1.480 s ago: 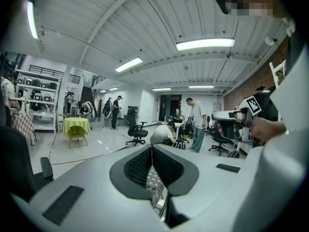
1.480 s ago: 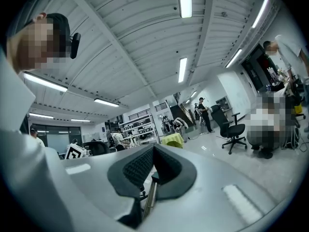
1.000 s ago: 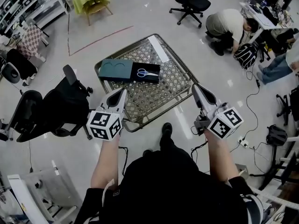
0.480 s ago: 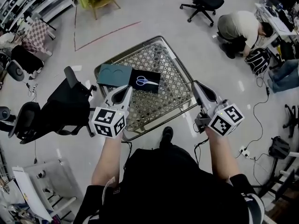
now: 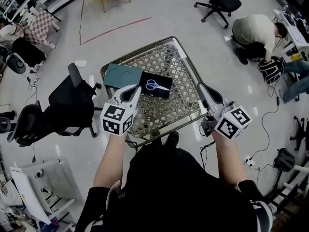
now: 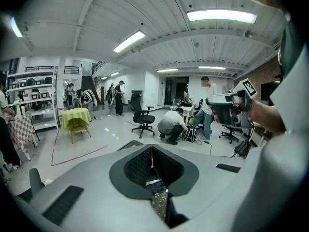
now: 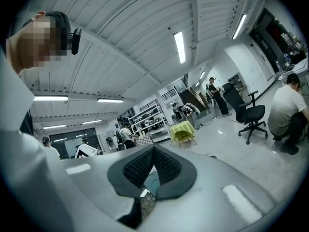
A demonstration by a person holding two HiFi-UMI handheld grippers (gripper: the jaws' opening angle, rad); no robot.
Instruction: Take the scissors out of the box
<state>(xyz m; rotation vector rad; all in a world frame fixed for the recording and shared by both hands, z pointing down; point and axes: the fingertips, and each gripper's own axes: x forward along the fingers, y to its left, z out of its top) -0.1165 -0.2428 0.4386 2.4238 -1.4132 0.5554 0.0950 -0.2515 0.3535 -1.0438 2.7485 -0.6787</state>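
Blue-handled scissors (image 5: 155, 85) lie in an open black box (image 5: 164, 92) on a small mesh-topped table (image 5: 178, 66). The box's teal lid (image 5: 121, 75) lies flat beside it on the left. My left gripper (image 5: 134, 89) is shut with nothing in it, its tip over the near edge of the lid and box. My right gripper (image 5: 200, 86) is also shut and empty, hovering at the table's right rim. In the left gripper view the jaws (image 6: 152, 150) are pressed together. The right gripper view shows the same (image 7: 153, 152), with a sliver of the lid (image 7: 151, 181) below them.
A black office chair (image 5: 70, 103) stands close to the table's left side. Another office chair (image 5: 219, 0) is at the far side. A person (image 5: 255, 32) crouches at the upper right beside a backpack. Cables and a power strip (image 5: 251, 159) lie on the floor to the right.
Both grippers and the head have come nearer the table. The left gripper's tip went from short of the table to over the lid and box edge. Both stayed shut.
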